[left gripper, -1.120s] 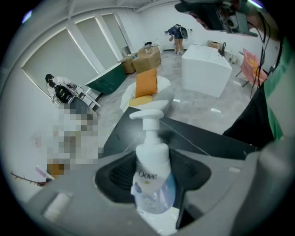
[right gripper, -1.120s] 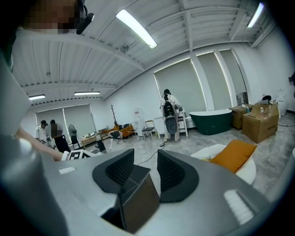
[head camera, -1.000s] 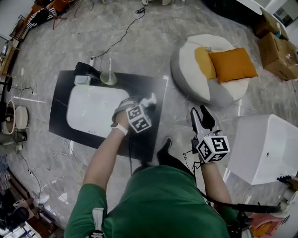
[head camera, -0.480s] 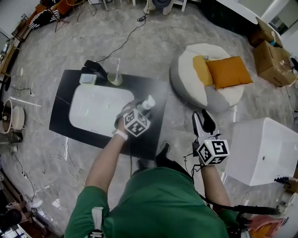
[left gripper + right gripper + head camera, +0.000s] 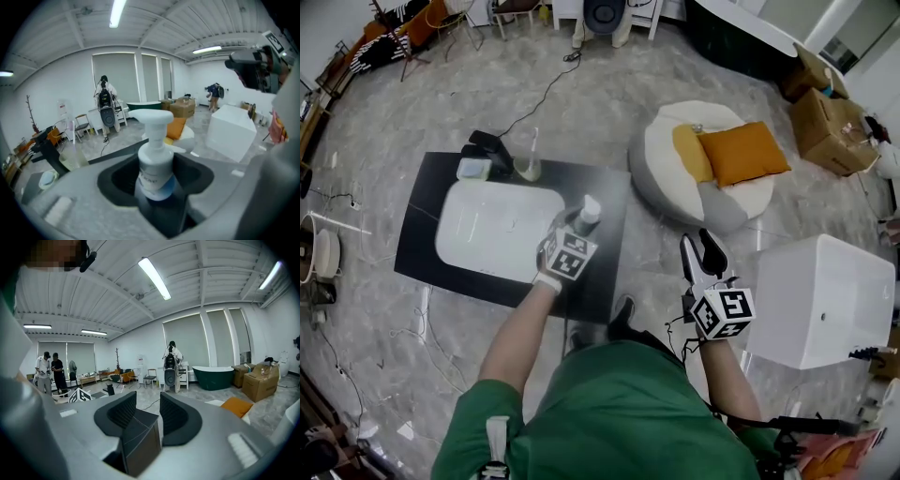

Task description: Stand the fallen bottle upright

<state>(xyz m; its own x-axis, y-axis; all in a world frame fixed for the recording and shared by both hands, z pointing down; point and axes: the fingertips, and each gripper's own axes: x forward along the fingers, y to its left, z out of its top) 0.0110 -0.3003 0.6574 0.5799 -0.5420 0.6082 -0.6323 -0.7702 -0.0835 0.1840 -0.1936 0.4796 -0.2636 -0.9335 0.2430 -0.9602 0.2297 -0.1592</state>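
A white pump bottle point(image 5: 588, 212) point(image 5: 154, 164) is held between the jaws of my left gripper point(image 5: 579, 227) point(image 5: 157, 178), above the right part of a black counter point(image 5: 605, 281). In the left gripper view the bottle stands upright with its pump head on top, and the pads press on its body from both sides. Whether its base touches the counter is hidden. My right gripper point(image 5: 701, 251) point(image 5: 147, 409) hangs off to the right, over the floor and away from the counter. A narrow gap shows between its pads, with nothing in it.
A white basin point(image 5: 502, 225) is set into the counter. A cup with a toothbrush point(image 5: 526, 167) and a small dish point(image 5: 474, 169) stand at its back edge. A round white pouf with orange cushions point(image 5: 712, 169) and a white box point(image 5: 816, 300) stand to the right.
My left gripper has risen and rolled, bringing the bottle from a slant to upright. My right gripper has drifted a little. Neither grip has changed.
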